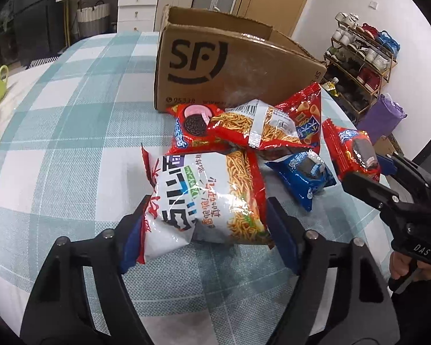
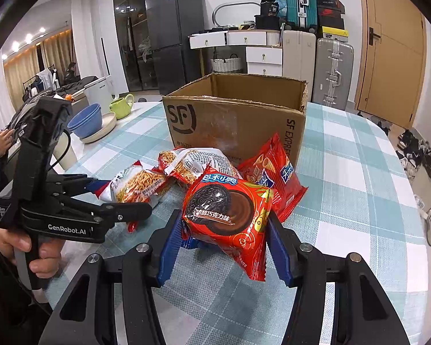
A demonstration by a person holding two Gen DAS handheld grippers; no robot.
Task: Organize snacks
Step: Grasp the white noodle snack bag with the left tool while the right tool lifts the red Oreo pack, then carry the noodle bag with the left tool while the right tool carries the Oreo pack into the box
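Left fingers: your left gripper (image 1: 204, 221) has its two blue pads (image 1: 281, 230) pressed on both sides of the white noodle snack bag (image 1: 207, 198). The bag fills the gap between them.
Right fingers: your right gripper (image 2: 224, 244) pinches the red chocolate cookie pack (image 2: 230, 207) between its blue pads (image 2: 169, 247). The pack stands tilted, with its bottom corner hanging down.
Noodle bag spot: it sits at the near edge of the snack pile, and its far end leans on the other snacks.
Cookie pack spot: it is held up at the right side of the pile, just above the blue cookie pack (image 1: 304, 172).
Snack pile: a second noodle bag (image 1: 258, 126), a red cone snack bag (image 1: 304, 115) and a strawberry cookie pack (image 1: 192, 126) lie bunched together, touching each other, right in front of the box.
Box: the brown cardboard box (image 1: 232, 66) stands open at the top, just behind the pile.
Table: all of it rests on a blue and white checked cloth (image 1: 71, 132).
Your hands: each hand (image 2: 28, 247) grips a black handle.
Far side: blue bowls (image 2: 86, 120) and a green cup (image 2: 123, 106) sit well apart from the snacks.
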